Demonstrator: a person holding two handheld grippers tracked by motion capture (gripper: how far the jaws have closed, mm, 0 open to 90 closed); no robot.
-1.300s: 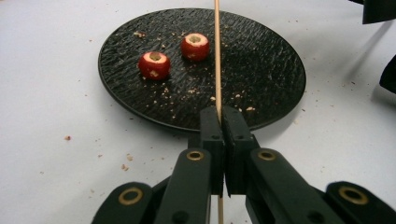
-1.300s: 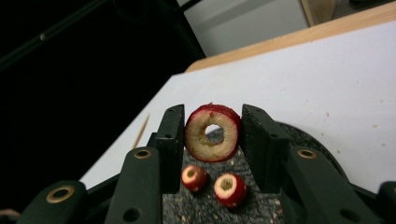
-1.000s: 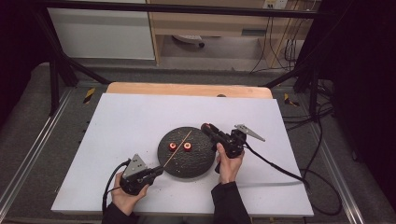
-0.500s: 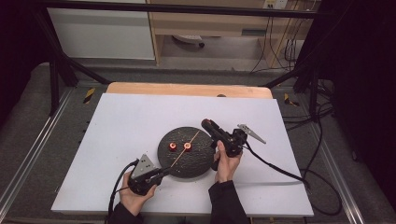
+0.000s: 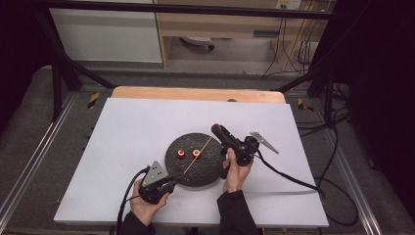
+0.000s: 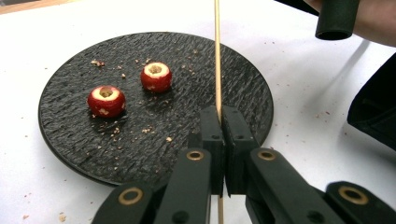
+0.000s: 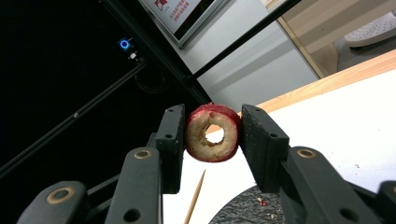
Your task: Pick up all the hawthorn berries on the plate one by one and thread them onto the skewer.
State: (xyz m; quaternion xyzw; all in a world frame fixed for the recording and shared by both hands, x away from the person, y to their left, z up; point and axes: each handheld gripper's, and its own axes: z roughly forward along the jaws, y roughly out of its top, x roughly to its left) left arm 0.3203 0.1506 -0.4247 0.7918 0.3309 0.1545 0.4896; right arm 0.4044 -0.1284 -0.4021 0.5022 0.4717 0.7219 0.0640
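Note:
A black round slate plate (image 5: 205, 171) lies on the white table sheet with two cored red fruit pieces (image 5: 181, 153) (image 5: 196, 152) on it. My left gripper (image 5: 174, 182) sits at the plate's near left edge, shut on a thin wooden skewer (image 5: 198, 156) that slants up over the plate toward the right gripper. In the left gripper view the jaws (image 6: 220, 114) pinch the skewer (image 6: 217, 56), with both fruit pieces (image 6: 106, 100) (image 6: 156, 76) to its left. My right gripper (image 5: 216, 129) hovers over the plate's far right edge, shut on a cored red fruit ring (image 7: 212, 133); the skewer tip (image 7: 195, 196) points up just below it.
Crumbs are scattered on the plate (image 6: 154, 140) and the white sheet (image 5: 127, 127). A wooden table edge (image 5: 195, 93) runs along the back. Cables trail from both grippers toward the near and right edges. Metal frame rails flank the table.
My left gripper has shifted a little to the right with the skewer, bringing its tip closer to the right gripper. The right gripper and its fruit ring have stayed put.

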